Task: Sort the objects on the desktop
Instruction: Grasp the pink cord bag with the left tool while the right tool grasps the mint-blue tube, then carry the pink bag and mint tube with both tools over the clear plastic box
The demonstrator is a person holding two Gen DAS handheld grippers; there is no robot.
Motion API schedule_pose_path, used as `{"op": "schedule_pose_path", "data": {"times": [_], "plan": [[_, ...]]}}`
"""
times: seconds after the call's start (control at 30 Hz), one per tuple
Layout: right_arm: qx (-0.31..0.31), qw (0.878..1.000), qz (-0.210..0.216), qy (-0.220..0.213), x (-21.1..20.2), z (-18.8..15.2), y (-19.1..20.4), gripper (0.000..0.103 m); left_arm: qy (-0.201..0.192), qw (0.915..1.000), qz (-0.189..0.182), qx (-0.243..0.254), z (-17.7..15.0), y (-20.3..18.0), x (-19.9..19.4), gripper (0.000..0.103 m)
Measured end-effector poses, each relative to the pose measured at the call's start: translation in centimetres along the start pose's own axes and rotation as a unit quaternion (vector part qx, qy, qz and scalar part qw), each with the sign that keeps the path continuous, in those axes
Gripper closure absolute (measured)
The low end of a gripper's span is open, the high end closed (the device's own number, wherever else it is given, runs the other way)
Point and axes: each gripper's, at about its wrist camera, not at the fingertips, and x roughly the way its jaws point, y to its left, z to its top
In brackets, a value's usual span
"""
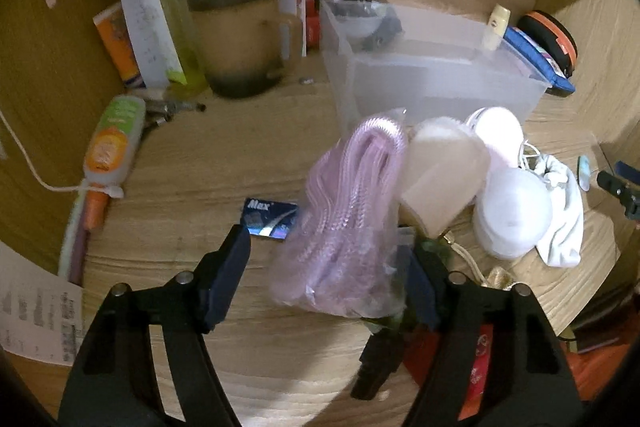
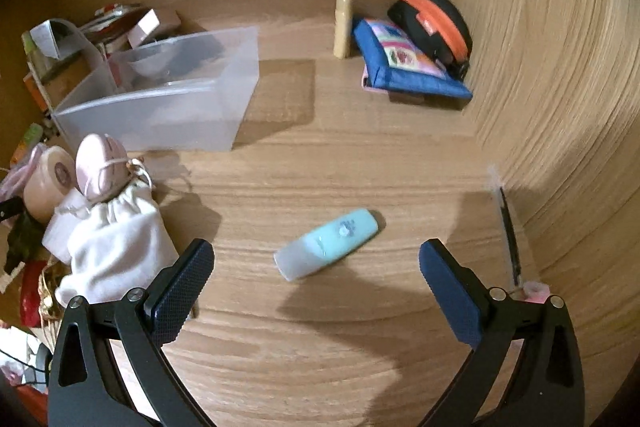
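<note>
In the left wrist view my left gripper [image 1: 324,255] is open on both sides of a clear bag of pink braided cable [image 1: 352,203] that lies on the wooden desk; its right finger is partly hidden behind the bag. A translucent plastic bin [image 1: 432,75] stands just beyond. In the right wrist view my right gripper [image 2: 316,267] is open and empty, just short of a mint-green tube with a clear cap [image 2: 328,245] lying on the desk. The bin [image 2: 168,107] stands at the far left there.
A beige round case [image 1: 444,167], a white round case [image 1: 512,211] and a white cloth pouch [image 2: 116,239] crowd beside the cable bag. A brown mug [image 1: 240,39], bottles and papers stand at the back left. A blue pouch [image 2: 408,67] and black-orange case [image 2: 436,23] fill the back right corner. A pen [image 2: 510,235] leans on the right wall.
</note>
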Motion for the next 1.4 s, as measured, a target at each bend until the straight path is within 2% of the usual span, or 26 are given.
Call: {"op": "schedule_pose_path", "data": {"times": [0.1, 0.23, 0.4, 0.43, 0.6, 0.7, 0.77, 0.83, 0.93, 1.07, 1.4], "plan": [[-0.001, 1.0, -0.003, 0.011, 0.6, -0.3, -0.1, 0.005, 0.008, 0.9999, -0.004, -0.006, 0.1, 0.5, 0.7, 0.039], [0.012, 1.0, 0.008, 0.024, 1.9, -0.3, -0.6, 0.009, 0.007, 0.9999, -0.004, -0.01, 0.4, 0.9, 1.4, 0.04], [0.04, 0.998, 0.017, 0.047, 3.6, -0.4, -1.5, 0.025, 0.002, 1.0, -0.006, -0.001, 0.9, 0.7, 2.1, 0.05], [0.043, 0.998, 0.016, 0.049, 3.9, -0.4, -1.6, 0.031, 0.003, 1.0, -0.009, -0.002, 1.1, 0.7, 2.3, 0.052], [0.037, 0.998, 0.005, 0.049, 4.1, -0.3, -1.5, 0.044, -0.002, 0.9999, -0.016, 0.007, 1.9, 0.2, 3.2, 0.063], [0.033, 0.998, -0.005, 0.044, 4.2, -0.3, -1.6, 0.056, -0.003, 0.9998, -0.018, 0.01, 2.3, 0.0, 3.5, 0.069], [0.034, 0.999, -0.008, 0.041, 4.2, -0.1, -1.9, 0.07, -0.009, 0.9998, -0.02, 0.006, 2.6, 0.1, 3.7, 0.072], [0.04, 0.998, -0.008, 0.039, 4.3, 0.1, -2.3, 0.078, -0.018, 0.9998, -0.009, 0.002, 2.6, 0.1, 3.8, 0.076], [0.057, 0.998, 0.013, 0.034, 4.2, 0.3, -2.9, 0.081, -0.023, 0.9996, -0.009, -0.01, 2.7, 0.4, 3.6, 0.077], [0.06, 0.998, 0.021, 0.015, 3.5, 0.6, -3.1, 0.082, -0.044, 0.9989, -0.008, -0.014, 2.7, 0.4, 2.2, 0.078], [0.031, 0.998, 0.047, -0.036, 0.4, 2.8, -1.6, 0.089, -0.102, 0.9943, -0.026, -0.013, 4.1, -0.3, -2.0, 0.078]]}}
